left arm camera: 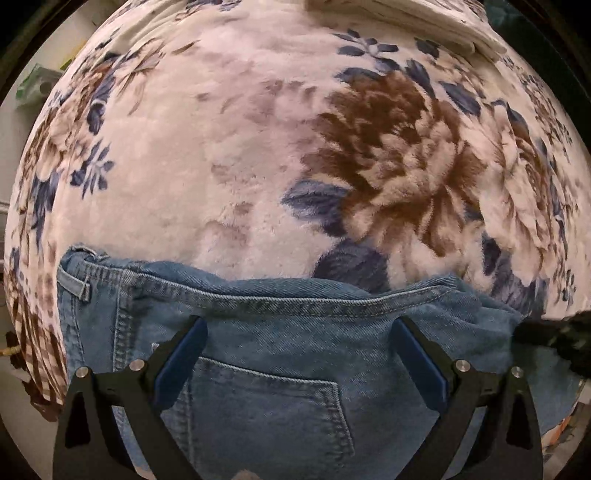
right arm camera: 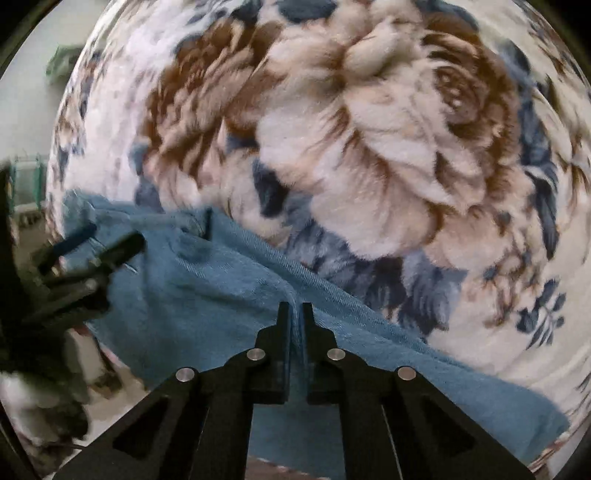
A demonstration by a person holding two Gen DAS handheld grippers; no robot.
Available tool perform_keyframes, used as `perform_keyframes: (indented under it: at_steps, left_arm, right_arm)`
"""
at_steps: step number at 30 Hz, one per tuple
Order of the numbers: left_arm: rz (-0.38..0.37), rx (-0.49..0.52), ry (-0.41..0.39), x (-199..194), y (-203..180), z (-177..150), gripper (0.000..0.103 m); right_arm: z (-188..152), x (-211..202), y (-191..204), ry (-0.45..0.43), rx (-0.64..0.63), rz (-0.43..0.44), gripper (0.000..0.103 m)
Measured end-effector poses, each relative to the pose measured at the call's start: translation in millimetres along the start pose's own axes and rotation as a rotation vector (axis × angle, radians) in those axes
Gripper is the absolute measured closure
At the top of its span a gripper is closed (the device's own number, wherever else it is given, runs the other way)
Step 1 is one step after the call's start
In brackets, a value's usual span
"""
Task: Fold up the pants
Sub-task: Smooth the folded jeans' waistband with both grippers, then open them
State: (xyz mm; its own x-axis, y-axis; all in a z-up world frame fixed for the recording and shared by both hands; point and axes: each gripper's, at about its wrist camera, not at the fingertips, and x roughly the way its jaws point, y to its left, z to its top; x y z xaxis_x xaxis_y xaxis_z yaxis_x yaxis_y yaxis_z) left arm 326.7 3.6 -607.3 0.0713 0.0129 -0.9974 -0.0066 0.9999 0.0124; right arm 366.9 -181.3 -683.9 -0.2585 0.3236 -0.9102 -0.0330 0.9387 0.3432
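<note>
The right gripper (right arm camera: 294, 308) pinches blurred blue denim pants (right arm camera: 221, 288); the left gripper (left arm camera: 297, 328) gapes, pants (left arm camera: 277, 350) cut off below.

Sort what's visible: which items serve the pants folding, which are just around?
Job: blue jeans; left tool, open over the back pocket; right tool, shut on the jeans' edge.
Around: floral fleece blanket; folded white cloth; green item.

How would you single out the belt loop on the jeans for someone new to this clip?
A floral fleece blanket covers the surface, with blue jeans along its near edge. At their far-left waistband corner sits the belt loop, a short stitched denim strap, unlike the back pocket below.
</note>
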Motion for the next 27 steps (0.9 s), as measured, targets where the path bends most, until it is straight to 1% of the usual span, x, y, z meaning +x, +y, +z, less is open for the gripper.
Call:
perform_keyframes:
  at_steps: [1,2,3,4,5,6,7,9,10,11,12,13,15,16,17,18,19,21,22,23,24,25,27]
  left_arm:
    - [0.006,0.003,-0.001,1,-2,2,0.0]
    - [0.013,0.007,0.0,0,-2,7,0.0]
    - [0.014,0.007,0.004,2,-5,8,0.0]
    - [0.013,0.006,0.009,5,9,10,0.0]
    - [0.012,0.003,0.014,7,7,11,0.0]
    - [0.009,0.001,0.015,13,13,13,0.0]
    - [0.009,0.001,0.015,14,13,12,0.0]
    - [0.012,0.005,0.012,16,7,15,0.0]
    - [0.014,0.006,0.011,16,5,15,0.0]
    - [0.015,0.006,0.011,14,4,15,0.0]
    - [0.016,0.007,0.01,15,4,15,0.0]
    - [0.016,0.006,0.01,18,-1,17,0.0]
    - [0.014,0.005,0.01,17,-3,16,0.0]
    - [0.012,0.004,0.01,16,-1,16,0.0]
    - [0.01,0.005,0.01,21,9,14,0.0]
    - [0.009,0.005,0.01,20,11,13,0.0]
    - [0.008,0.005,0.009,20,14,13,0.0]
    - [0.01,0.005,0.009,21,13,13,0.0]
    - [0.012,0.005,0.009,17,16,10,0.0]
    - [0.014,0.003,0.011,19,16,11,0.0]
    - [0.015,0.0,0.013,19,16,11,0.0]
    - [0.016,0.0,0.014,18,18,10,0.0]
    - [0.02,0.005,0.017,19,18,9,0.0]
  right_arm:
    - [2,-6,-9,-0.008,0.032,0.039,0.09]
    - [4,-12,-16,-0.017,0.059,0.058,0.08]
    - [7,-16,-21,-0.027,0.068,0.052,0.074]
    - [8,-19,-26,-0.03,0.062,0.03,0.07]
    - [9,-19,-29,-0.022,0.054,0.012,0.07]
    - [12,-18,-32,-0.009,0.049,-0.002,0.07]
    - [12,-14,-34,0.018,0.042,-0.007,0.07]
    - [14,-1,-23,0.07,0.021,0.001,0.07]
    - [14,4,-18,0.083,0.002,-0.005,0.07]
    - [14,10,-12,0.09,-0.03,-0.026,0.074]
    - [15,14,-6,0.085,-0.065,-0.057,0.086]
    - [13,13,-4,0.064,-0.079,-0.094,0.103]
    - [11,10,-4,0.014,-0.069,-0.188,0.103]
    - [11,7,-11,-0.008,-0.033,-0.211,0.103]
    - [11,5,-22,-0.017,0.014,-0.213,0.103]
    - [11,6,-31,-0.005,0.043,-0.192,0.103]
    - [11,6,-39,0.012,0.079,-0.13,0.102]
    - [11,0,-45,0.004,0.128,0.023,0.101]
    - [14,-4,-40,-0.001,0.14,0.111,0.097]
    - [17,-6,-34,0.0,0.139,0.163,0.088]
    - [22,-7,-28,-0.003,0.129,0.202,0.081]
    - [28,-7,-18,-0.01,0.109,0.238,0.066]
    - [41,-4,-1,0.0,0.076,0.291,0.05]
